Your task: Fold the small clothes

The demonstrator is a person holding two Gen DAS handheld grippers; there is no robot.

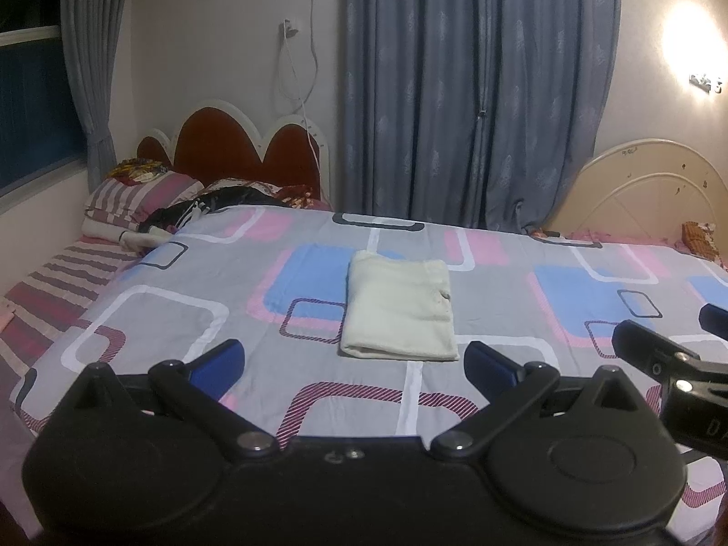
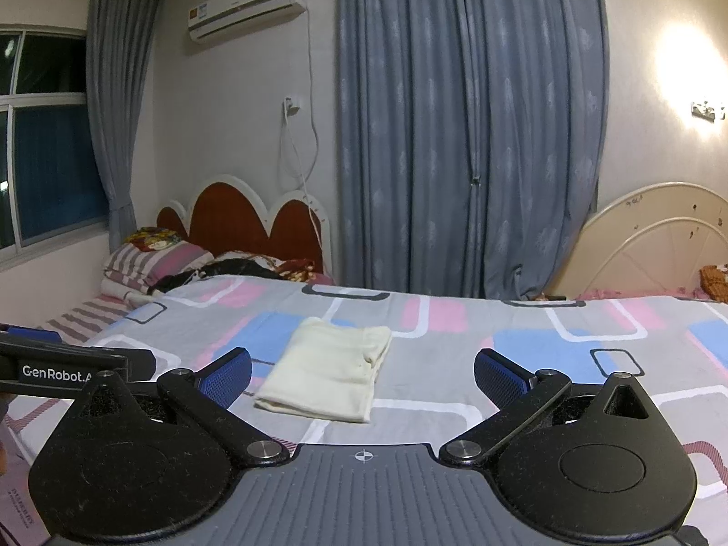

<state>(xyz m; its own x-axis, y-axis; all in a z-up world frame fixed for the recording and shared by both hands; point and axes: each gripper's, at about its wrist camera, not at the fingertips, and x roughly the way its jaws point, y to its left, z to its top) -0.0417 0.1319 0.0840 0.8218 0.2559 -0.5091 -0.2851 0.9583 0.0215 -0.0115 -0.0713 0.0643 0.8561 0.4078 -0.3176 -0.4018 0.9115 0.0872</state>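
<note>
A cream garment (image 1: 399, 307) lies folded into a neat rectangle on the patterned bedsheet (image 1: 227, 282); the right wrist view shows the same garment (image 2: 330, 371) flat on the sheet (image 2: 568, 364). My left gripper (image 1: 355, 366) hovers just in front of it, open and holding nothing. My right gripper (image 2: 362, 375) is open too, with the cloth lying beyond its blue pads (image 2: 227, 375). Each gripper shows at the edge of the other's view: the right gripper (image 1: 673, 350) and the left gripper (image 2: 68, 364).
A striped bed (image 1: 68, 282) with pillows (image 1: 141, 195) and a dark red headboard (image 1: 236, 145) adjoins on the left. Blue curtains (image 1: 468, 91) hang behind. A cream headboard (image 1: 650, 191) stands at the right. An air conditioner (image 2: 248, 2) and a window (image 2: 41, 136) sit upper left.
</note>
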